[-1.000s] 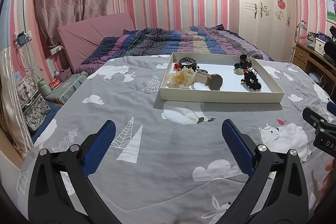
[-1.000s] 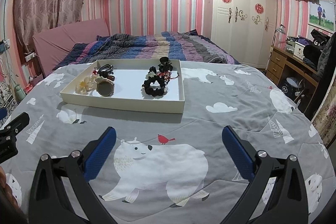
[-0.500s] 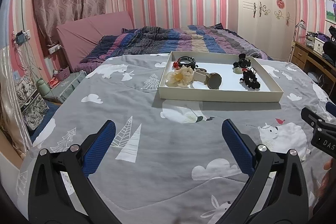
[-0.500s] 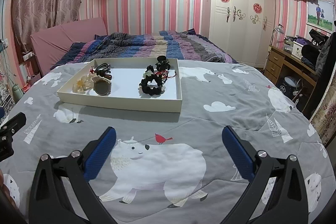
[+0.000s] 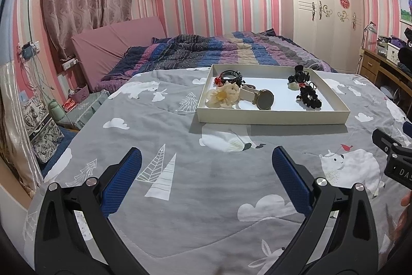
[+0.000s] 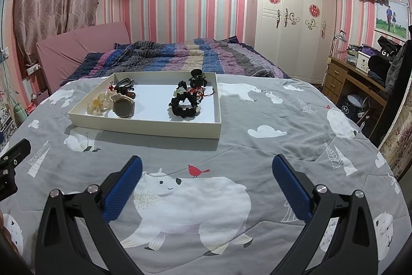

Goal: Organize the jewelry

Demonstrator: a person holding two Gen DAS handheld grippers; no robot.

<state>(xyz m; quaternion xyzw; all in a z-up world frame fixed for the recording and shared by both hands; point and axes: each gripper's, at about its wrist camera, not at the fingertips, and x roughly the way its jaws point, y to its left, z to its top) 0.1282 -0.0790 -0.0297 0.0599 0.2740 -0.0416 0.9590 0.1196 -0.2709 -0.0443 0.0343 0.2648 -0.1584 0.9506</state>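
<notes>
A shallow cream tray (image 5: 273,118) (image 6: 144,126) lies on the grey bedspread. In it are a cream fabric flower (image 5: 223,95) (image 6: 97,105), a watch with a cream strap (image 5: 265,99) (image 6: 123,107), a dark bracelet with red beads (image 5: 230,76) (image 6: 124,86), a black scrunchie (image 5: 310,99) (image 6: 184,107) and a black hair claw (image 5: 298,74) (image 6: 197,77). My left gripper (image 5: 206,177) is open and empty, well short of the tray. My right gripper (image 6: 206,182) is open and empty, also short of it.
The grey animal-print bedspread (image 5: 193,192) covers the near bed; a striped quilt (image 5: 219,48) lies behind the tray. A white wardrobe (image 6: 288,17) and wooden desk (image 6: 360,84) stand at right. Bags and boxes (image 5: 43,130) sit on the floor at left.
Both grippers have drawn back and risen slightly, so the tray sits a little farther off in both views. Both stay open and empty.
</notes>
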